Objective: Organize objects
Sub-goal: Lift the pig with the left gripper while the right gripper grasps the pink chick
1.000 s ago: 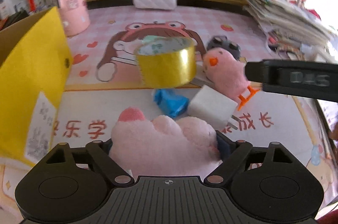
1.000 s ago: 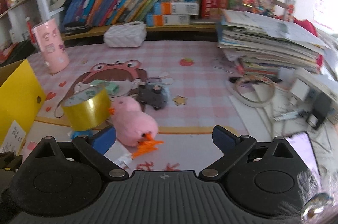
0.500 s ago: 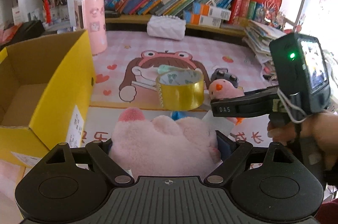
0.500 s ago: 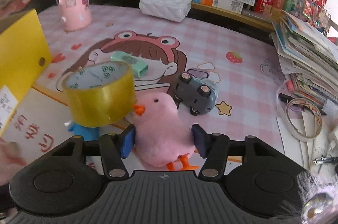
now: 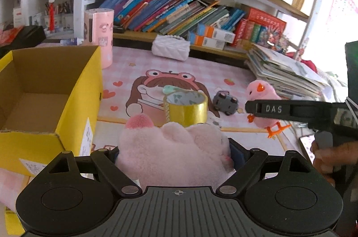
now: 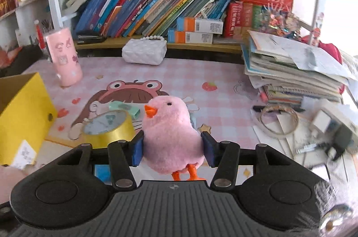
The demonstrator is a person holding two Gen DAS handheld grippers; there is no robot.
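My left gripper is shut on a big pink plush toy and holds it up just right of the open yellow cardboard box. My right gripper is shut on a pink plush chick with orange beak and feet, lifted above the pink desk mat. The chick also shows in the left wrist view, held by the right gripper's black arm. A gold tape roll stands on the mat; it also shows in the right wrist view. The box also shows in the right wrist view.
A grey toy car and a mint green object lie on the mat. A pink cylinder and a white quilted purse stand at the back. A paper stack and clutter fill the right. Bookshelves stand behind.
Both grippers have risen. The right gripper closed on the pink chick and lifted it off the mat. The left gripper still holds the pink plush toy, now with the box's inside in view.
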